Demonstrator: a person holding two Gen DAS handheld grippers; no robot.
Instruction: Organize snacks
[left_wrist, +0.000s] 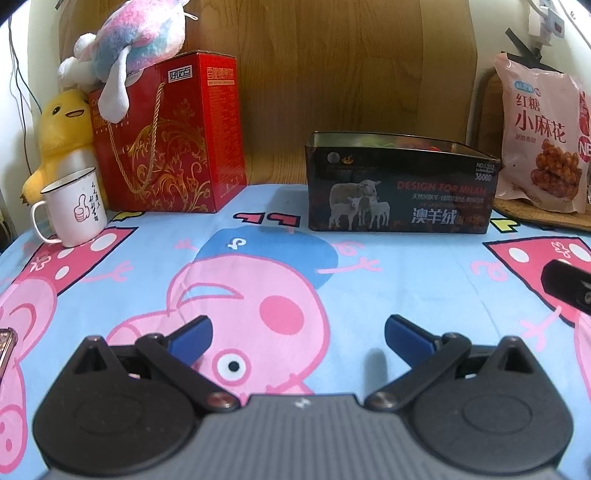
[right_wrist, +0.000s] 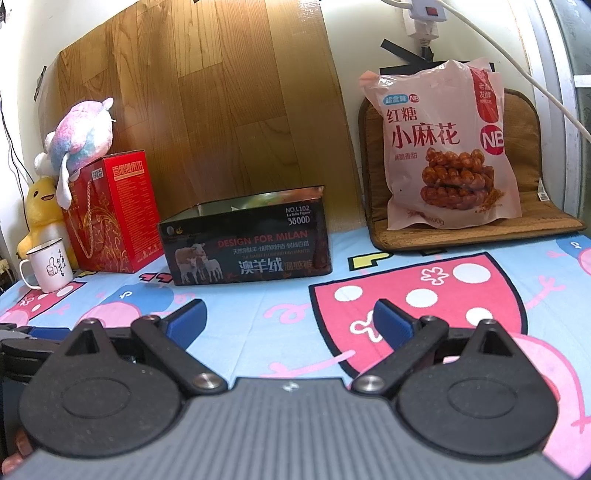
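A dark open-topped tin box (left_wrist: 400, 188) printed with sheep stands at the back of the cartoon pig cloth; it also shows in the right wrist view (right_wrist: 245, 245), with colourful items just visible inside. A pink bag of twisted dough snacks (left_wrist: 543, 136) leans upright at the back right, on a brown mat (right_wrist: 476, 230) in the right wrist view (right_wrist: 443, 147). My left gripper (left_wrist: 297, 332) is open and empty, low over the cloth in front of the box. My right gripper (right_wrist: 288, 317) is open and empty, to the right of the box.
A red gift box (left_wrist: 170, 136) with a rope handle stands at the back left, a pastel plush toy (left_wrist: 133, 40) on top. A yellow duck plush (left_wrist: 62, 136) and a white enamel mug (left_wrist: 74, 206) sit beside it. A wooden panel (right_wrist: 207, 110) backs the table.
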